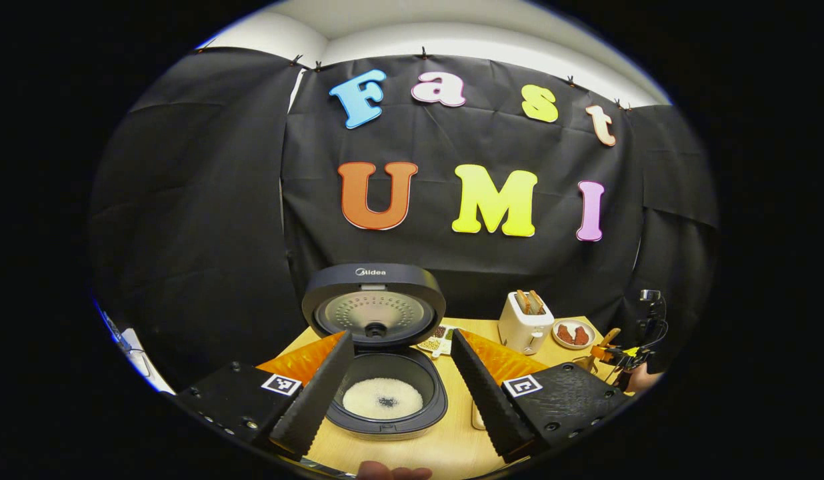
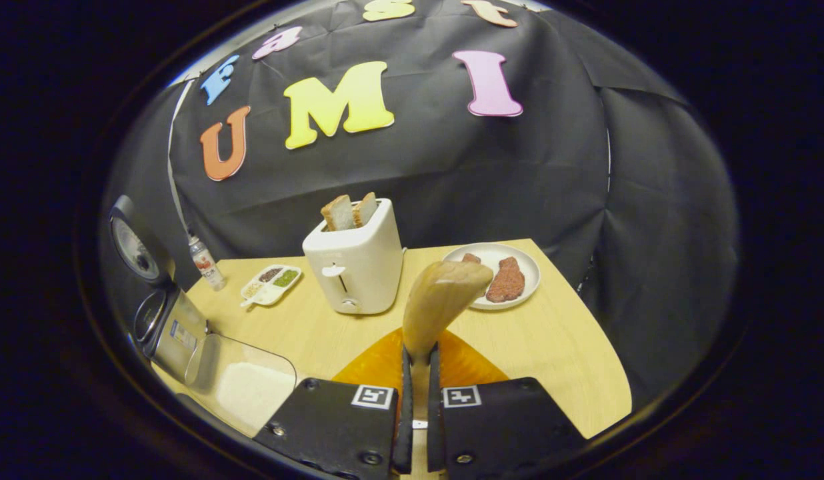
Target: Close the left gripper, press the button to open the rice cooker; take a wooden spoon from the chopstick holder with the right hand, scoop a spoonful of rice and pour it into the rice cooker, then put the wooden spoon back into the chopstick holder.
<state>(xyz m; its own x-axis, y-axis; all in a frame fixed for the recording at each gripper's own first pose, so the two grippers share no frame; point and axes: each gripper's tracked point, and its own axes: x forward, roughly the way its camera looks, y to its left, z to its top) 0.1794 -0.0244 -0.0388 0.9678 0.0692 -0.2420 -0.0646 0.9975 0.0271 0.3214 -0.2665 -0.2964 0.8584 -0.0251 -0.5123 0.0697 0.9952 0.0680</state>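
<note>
Left gripper view: the left tool [image 1: 402, 383] is spread wide over the open, round dark rice cooker [image 1: 385, 393] on the pale wooden desk [image 1: 452, 447], white rice seen inside, while the smooth wooden spoon [image 2: 439, 300] is clamped upright in the right tool [image 2: 417, 400].

There is one rice cooker [image 1: 385, 373], one toaster [image 2: 355, 263] with two bread slices [image 2: 349, 211], and one plate [image 2: 519, 257] with two reddish pieces [image 2: 507, 280]. I also count one spoon [image 2: 439, 303], one bottle [image 2: 205, 263], one divided tray [image 2: 272, 283] and one clear container [image 2: 242, 383].
</note>
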